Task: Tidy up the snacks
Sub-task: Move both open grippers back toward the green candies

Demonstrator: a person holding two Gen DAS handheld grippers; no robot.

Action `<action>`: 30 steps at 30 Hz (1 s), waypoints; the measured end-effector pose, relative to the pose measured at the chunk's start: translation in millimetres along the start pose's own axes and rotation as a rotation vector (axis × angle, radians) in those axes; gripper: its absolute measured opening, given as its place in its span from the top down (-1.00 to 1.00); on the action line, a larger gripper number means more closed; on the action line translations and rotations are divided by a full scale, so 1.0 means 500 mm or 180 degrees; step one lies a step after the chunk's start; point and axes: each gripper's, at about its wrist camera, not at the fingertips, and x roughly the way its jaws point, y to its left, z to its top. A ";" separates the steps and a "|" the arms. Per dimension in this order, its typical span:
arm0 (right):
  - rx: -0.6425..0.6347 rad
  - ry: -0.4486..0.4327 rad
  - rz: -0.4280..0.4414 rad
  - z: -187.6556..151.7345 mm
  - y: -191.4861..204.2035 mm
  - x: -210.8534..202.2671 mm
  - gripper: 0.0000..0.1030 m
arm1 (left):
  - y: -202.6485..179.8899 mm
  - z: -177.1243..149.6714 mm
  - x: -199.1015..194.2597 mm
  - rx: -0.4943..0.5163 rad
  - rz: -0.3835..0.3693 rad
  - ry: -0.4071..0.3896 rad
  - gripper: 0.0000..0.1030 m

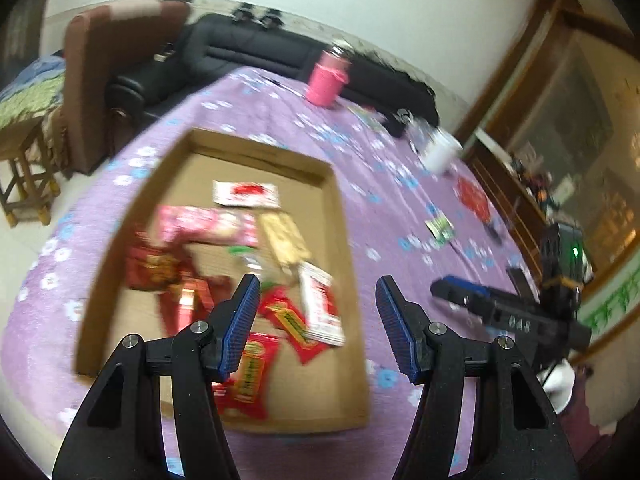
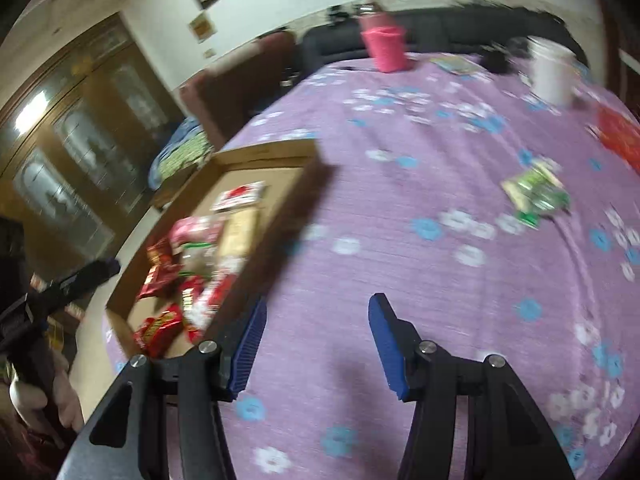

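A shallow cardboard tray on the purple flowered tablecloth holds several snack packets, mostly red, one pink and one white. My left gripper hovers over the tray's near right part, open, nothing between its blue pads. In the right wrist view the same tray lies to the left. My right gripper stands open over bare cloth beside it, empty. A green packet and a red packet lie loose on the cloth at the right. The right gripper also shows in the left view.
A pink cup and a white cup stand at the table's far side, near a small dark object. A dark sofa, a brown chair and a wooden stool lie beyond the table. A hand holds the left gripper.
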 end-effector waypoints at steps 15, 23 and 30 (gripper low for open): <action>0.0719 -0.0244 -0.0366 -0.050 -0.239 -0.125 -0.10 | -0.249 -0.067 0.194 0.0679 -0.0434 0.0826 -0.18; 0.0910 -0.0305 -0.0411 -0.063 -0.287 -0.149 -0.10 | -0.323 -0.106 0.263 0.1056 -0.0248 0.0981 -0.17; 0.0927 -0.0279 -0.0409 -0.064 -0.297 -0.137 -0.10 | -0.330 -0.120 0.280 0.1184 -0.0105 0.0940 -0.20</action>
